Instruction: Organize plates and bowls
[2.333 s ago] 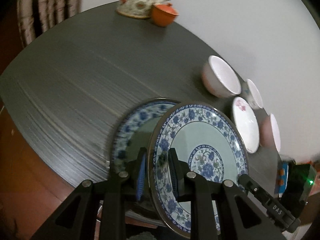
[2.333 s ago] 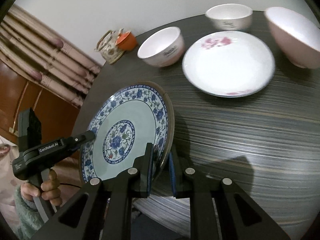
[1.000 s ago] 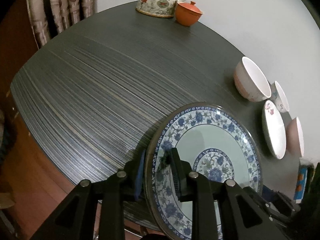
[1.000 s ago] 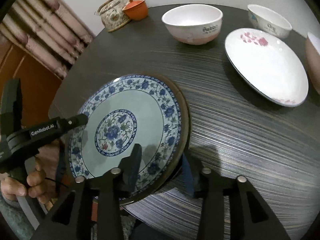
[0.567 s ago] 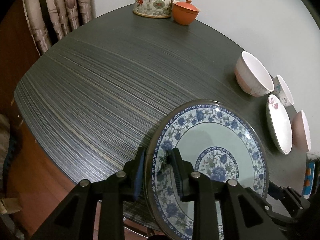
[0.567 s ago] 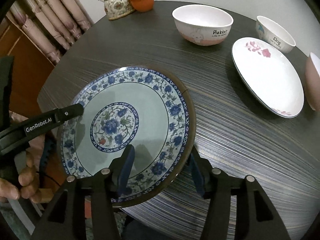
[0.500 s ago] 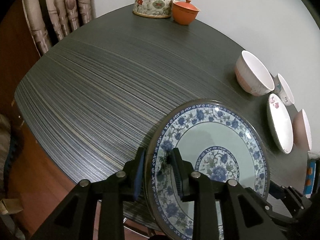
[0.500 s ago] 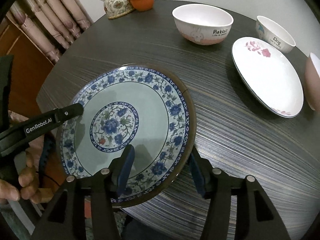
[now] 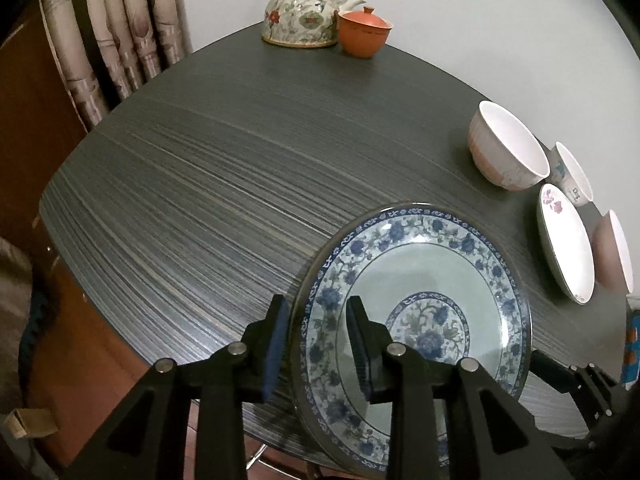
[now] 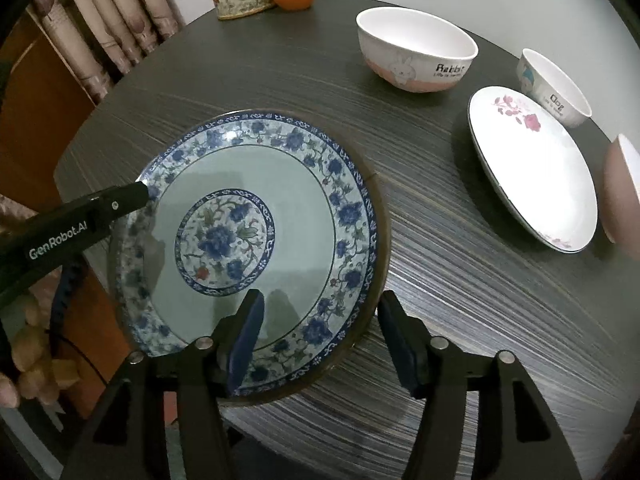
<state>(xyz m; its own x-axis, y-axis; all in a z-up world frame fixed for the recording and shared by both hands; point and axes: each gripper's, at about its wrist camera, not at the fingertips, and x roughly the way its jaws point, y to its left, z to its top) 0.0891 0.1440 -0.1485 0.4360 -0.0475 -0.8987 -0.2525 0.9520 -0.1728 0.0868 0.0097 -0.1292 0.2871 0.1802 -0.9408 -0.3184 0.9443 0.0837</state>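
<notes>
At the near edge of the dark striped worktop (image 9: 224, 184), the left claw (image 9: 316, 344) points steeply down with the left rim of the blue-and-white plate (image 9: 416, 320) between its two blue pads; its jaws are opening, a gap shows between the outer pad and the rim, and the inner pad hangs over the plate's patterned border, so it no longer pinches the plate. In the right wrist view the same claw's black finger, marked with white lettering, reaches in from the left and meets the plate (image 10: 256, 236) at its left rim, and the person's hand (image 10: 32, 364) shows low at the left edge, curled round the handle. The plate lies flat on the worktop (image 10: 460, 280) with its near part jutting past the edge; a thin brown rim shows along its right side, and whether that is a second plate beneath cannot be told. The right claw (image 10: 324, 340) also points steeply down and straddles the plate's near right rim, one pad above the flowered border and the other outside the rim over the worktop; its jaws are opening and stand spread, clear of the plate. Further right, well apart from the blue plate, stand the rabbit bowl (image 10: 416, 50), the white plate (image 10: 532, 176) with pink flowers, a smaller bowl (image 10: 556, 88) behind it and a pink bowl (image 10: 622, 192) at the right edge. At the far end of the worktop a flowered teapot (image 9: 300, 14) stands touching an orange lidded cup (image 9: 364, 32).
</notes>
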